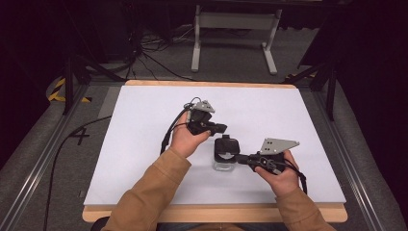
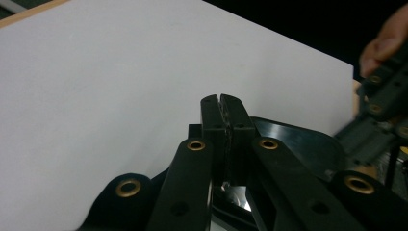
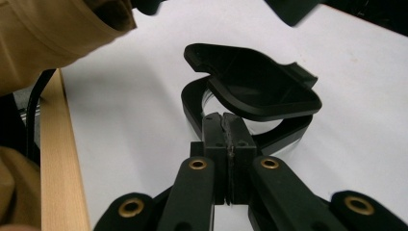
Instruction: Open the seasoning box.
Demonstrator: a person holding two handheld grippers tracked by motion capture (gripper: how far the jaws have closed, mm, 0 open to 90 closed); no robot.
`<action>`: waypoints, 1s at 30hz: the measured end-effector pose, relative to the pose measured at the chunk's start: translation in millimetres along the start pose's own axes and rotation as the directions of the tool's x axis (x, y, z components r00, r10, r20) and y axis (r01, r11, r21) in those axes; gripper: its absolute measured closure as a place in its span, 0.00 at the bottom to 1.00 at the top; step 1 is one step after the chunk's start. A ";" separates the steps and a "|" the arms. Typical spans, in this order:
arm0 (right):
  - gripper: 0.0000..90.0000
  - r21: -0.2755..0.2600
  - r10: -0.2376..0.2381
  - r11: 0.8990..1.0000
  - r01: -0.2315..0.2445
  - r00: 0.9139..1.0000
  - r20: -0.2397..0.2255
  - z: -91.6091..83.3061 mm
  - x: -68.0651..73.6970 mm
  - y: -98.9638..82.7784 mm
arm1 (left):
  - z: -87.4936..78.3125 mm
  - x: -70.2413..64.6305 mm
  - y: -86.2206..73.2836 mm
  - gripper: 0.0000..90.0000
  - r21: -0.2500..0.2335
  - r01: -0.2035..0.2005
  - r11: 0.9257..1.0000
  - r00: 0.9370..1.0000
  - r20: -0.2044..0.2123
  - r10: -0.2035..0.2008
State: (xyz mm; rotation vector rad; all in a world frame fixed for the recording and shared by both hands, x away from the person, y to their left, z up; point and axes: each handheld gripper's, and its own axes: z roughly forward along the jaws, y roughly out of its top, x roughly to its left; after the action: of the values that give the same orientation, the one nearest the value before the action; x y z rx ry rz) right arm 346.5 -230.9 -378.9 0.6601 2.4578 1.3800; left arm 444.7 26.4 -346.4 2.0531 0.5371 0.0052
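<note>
**A:** We're looking down at the white table top [image 1: 144,144], and right near the middle a small clear container [image 1: 224,161] is sitting with its black hinged lid [image 1: 227,145] standing open, tipped up toward the far side.

**B:** And the right gripper [image 1: 240,159] is reaching in from the right, lying low and pointing left. What are the jaws doing?

**A:** In the right gripper view they're pressing together, pads meeting, right at the near edge of the black rim [image 3: 192,108]. The tips are touching or overlapping that rim, but whether they're pinching it I cannot tell.

**B:** The open lid [image 3: 260,84] is hanging over the rim from that angle, its hollow underside facing us.

**A:** Correct. Now the left gripper [image 1: 222,128] is being held just above and to the left of the container, tips pointing right, close to the lid's far edge.

**B:** Its own view?

**A:** The left gripper [image 2: 223,103] is showing its jaws drawn in tight, no gap between the pads, nothing between them. The black lid [image 2: 298,144] is lying just behind and below them.

**B:** Tan sleeves [image 1: 149,192] are coming in from the bottom, and a hand [image 1: 185,139] is wrapping around the left gripper's body.

**A:** With the grey plate [image 1: 279,144] riding on top of the right one.
</note>
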 end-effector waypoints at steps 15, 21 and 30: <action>1.00 -0.076 -0.021 0.997 0.021 1.000 0.003 4.5 -8.5 21.2 | -44.1 -32.8 -6.5 1.00 0.047 -0.046 0.998 0.995 0.095 0.041; 1.00 -0.098 -0.021 0.995 0.022 1.000 0.010 5.9 -8.8 25.3 | -36.8 -39.7 -9.5 1.00 0.119 -0.057 0.991 0.991 0.124 0.042; 1.00 -0.121 -0.006 0.993 0.008 1.000 0.020 4.1 -9.6 25.0 | -10.1 -34.0 -14.4 1.00 0.155 -0.020 0.988 0.993 0.116 0.002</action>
State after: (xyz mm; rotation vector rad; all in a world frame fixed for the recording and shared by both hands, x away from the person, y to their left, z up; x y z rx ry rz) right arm 363.2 -221.4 -359.7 0.6335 2.3375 1.4983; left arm 406.4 28.1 -345.8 2.1933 0.4663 -0.1528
